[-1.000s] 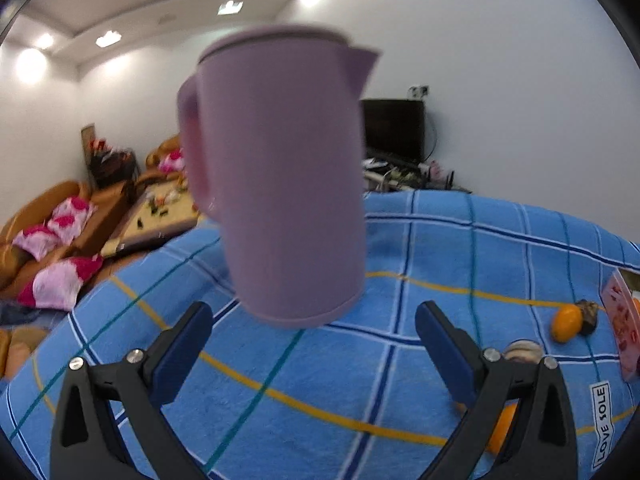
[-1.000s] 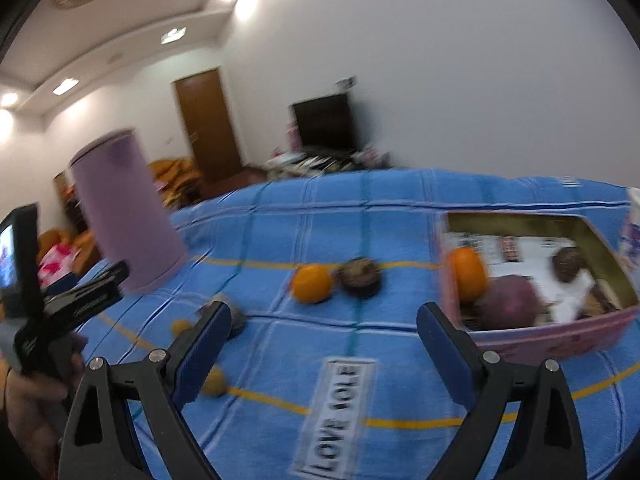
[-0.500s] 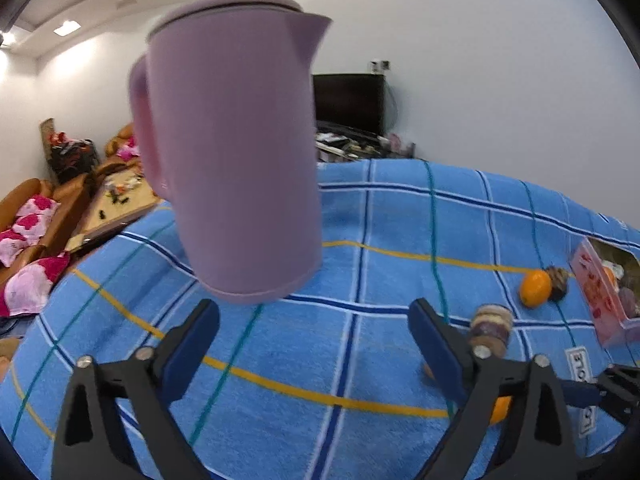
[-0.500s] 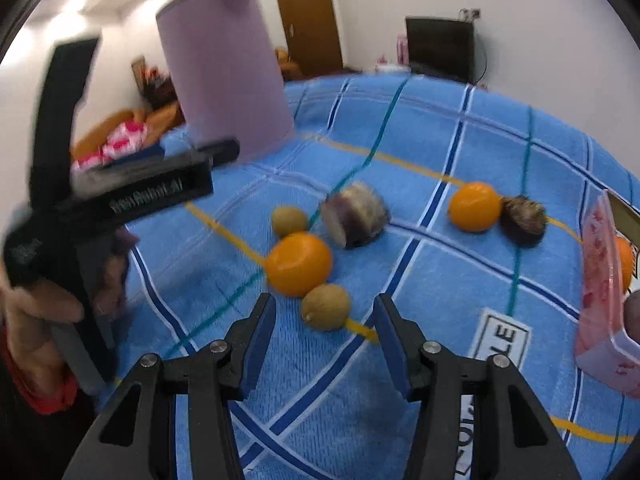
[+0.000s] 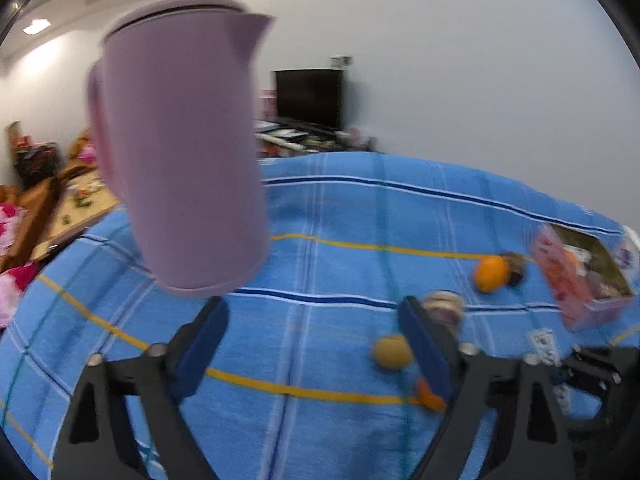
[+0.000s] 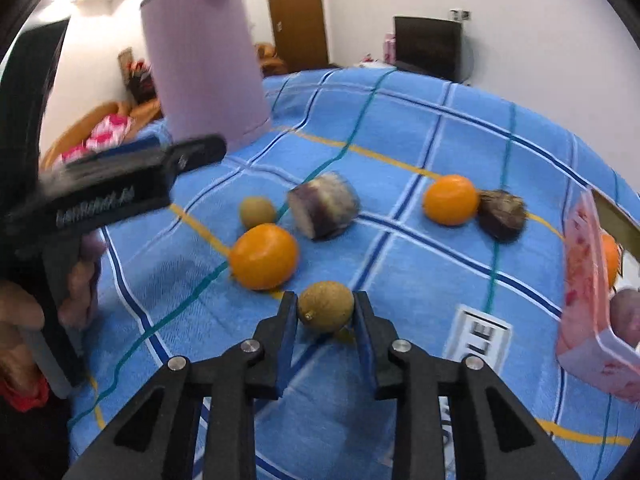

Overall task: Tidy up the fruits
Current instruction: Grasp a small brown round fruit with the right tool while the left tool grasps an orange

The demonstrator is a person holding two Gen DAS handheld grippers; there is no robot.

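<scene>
The right gripper's point(image 6: 325, 314) blue-padded fingers point(image 6: 289, 322) had just closed onto a small round brownish-yellow fruit point(image 6: 326, 307), pressing it from both sides on the blue plaid tablecloth point(image 6: 420, 268). The left gripper's point(image 5: 314, 338) fingers point(image 5: 200, 340) stood fairly wide with nothing between them, having just been narrowing. A white cloth label point(image 6: 478, 330) beside the held fruit showed only the letters "LE". Just beyond lay an orange point(image 6: 264, 257), another small brownish fruit point(image 6: 257, 212) and a cut purple-skinned chunk point(image 6: 325, 210); further right a second orange point(image 6: 451, 200) touched a dark brown fruit point(image 6: 502, 214). At the right edge a pink box point(image 6: 582, 280) held an orange fruit and a purplish one. A lilac jug point(image 5: 180, 152) stood upright further back.
</scene>
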